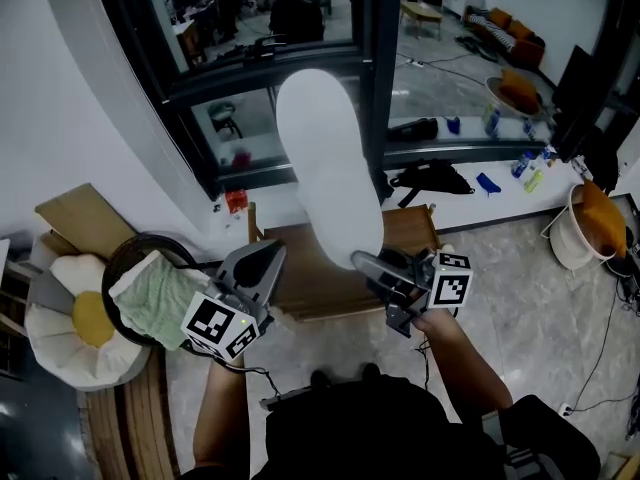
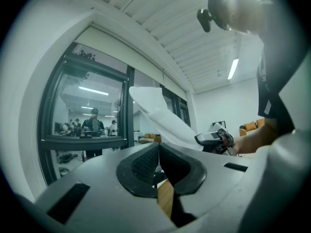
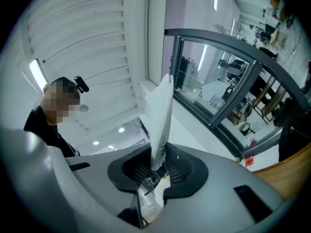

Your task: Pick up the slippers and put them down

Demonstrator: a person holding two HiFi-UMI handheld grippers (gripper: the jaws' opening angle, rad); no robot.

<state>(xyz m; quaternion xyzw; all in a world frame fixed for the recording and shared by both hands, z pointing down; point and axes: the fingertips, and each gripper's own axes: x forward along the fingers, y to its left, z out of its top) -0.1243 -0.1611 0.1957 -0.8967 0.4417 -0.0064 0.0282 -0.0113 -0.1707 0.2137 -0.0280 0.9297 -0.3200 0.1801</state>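
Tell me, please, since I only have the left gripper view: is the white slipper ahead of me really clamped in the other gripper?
Observer: Yes. In the right gripper view the right gripper is shut on the edge of the slipper, which stands up out of its jaws.
Operator: What lies under it?
Observer: The head view shows a low wooden table below the raised slipper.
Operator: And what is beside my gripper?
Observer: To the left of the left gripper sits a black-rimmed basket holding a green cloth.
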